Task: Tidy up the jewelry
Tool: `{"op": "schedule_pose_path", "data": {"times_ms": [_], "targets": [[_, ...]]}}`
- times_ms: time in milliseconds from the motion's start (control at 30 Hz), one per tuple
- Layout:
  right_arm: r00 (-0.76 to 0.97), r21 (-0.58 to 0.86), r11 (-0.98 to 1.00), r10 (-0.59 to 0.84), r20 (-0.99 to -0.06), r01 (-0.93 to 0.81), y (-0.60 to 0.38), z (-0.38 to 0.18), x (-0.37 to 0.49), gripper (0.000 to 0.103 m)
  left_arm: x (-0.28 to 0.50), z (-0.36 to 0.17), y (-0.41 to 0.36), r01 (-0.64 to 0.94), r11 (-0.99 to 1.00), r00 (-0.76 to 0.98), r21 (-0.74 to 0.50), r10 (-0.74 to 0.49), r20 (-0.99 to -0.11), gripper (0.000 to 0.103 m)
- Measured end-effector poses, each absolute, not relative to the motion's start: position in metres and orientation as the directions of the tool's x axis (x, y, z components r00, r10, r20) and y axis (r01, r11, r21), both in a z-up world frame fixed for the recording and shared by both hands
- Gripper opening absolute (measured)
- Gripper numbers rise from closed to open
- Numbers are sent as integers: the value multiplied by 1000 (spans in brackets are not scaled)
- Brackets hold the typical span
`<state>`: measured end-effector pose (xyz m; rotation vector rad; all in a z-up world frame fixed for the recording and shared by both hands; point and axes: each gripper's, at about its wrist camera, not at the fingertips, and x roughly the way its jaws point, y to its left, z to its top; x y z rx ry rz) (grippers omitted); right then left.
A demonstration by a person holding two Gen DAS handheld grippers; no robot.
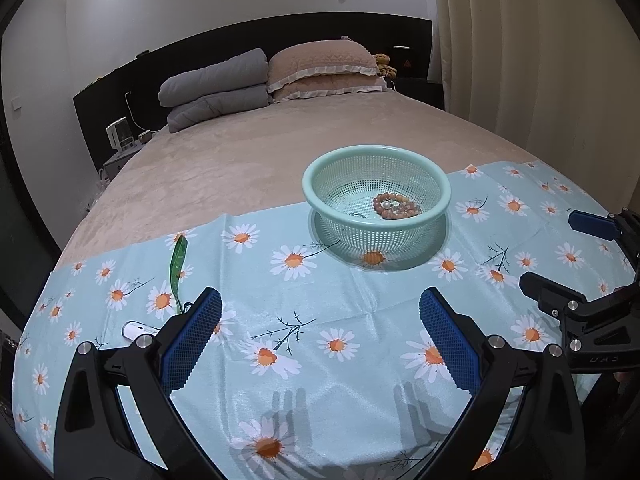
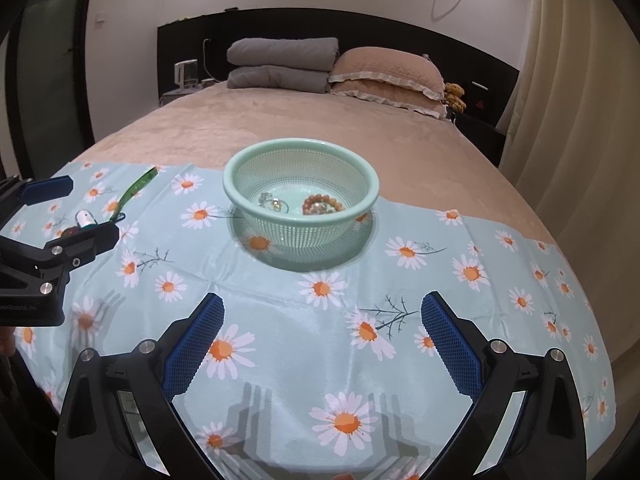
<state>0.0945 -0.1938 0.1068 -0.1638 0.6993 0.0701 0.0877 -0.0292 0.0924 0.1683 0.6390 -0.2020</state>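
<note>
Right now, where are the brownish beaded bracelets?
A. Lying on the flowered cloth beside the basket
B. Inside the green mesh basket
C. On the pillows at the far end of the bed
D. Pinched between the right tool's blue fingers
B. The beaded bracelets lie on the bottom of the green mesh basket, while the left gripper and the right gripper both stand open and empty.
</note>
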Motion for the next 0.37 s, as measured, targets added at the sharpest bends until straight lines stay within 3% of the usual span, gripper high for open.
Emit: {"op": "schedule_pose_path", "data": {"times_ms": [167, 367], "targets": [[766, -130, 984, 12, -642, -124, -193, 107, 94, 95, 86, 97, -25, 252, 967, 782, 37, -181, -597, 97], [764, -136, 983, 4, -645, -120, -193, 106, 94, 95, 83, 99, -29, 249, 965, 801, 79, -159, -577, 97]]}}
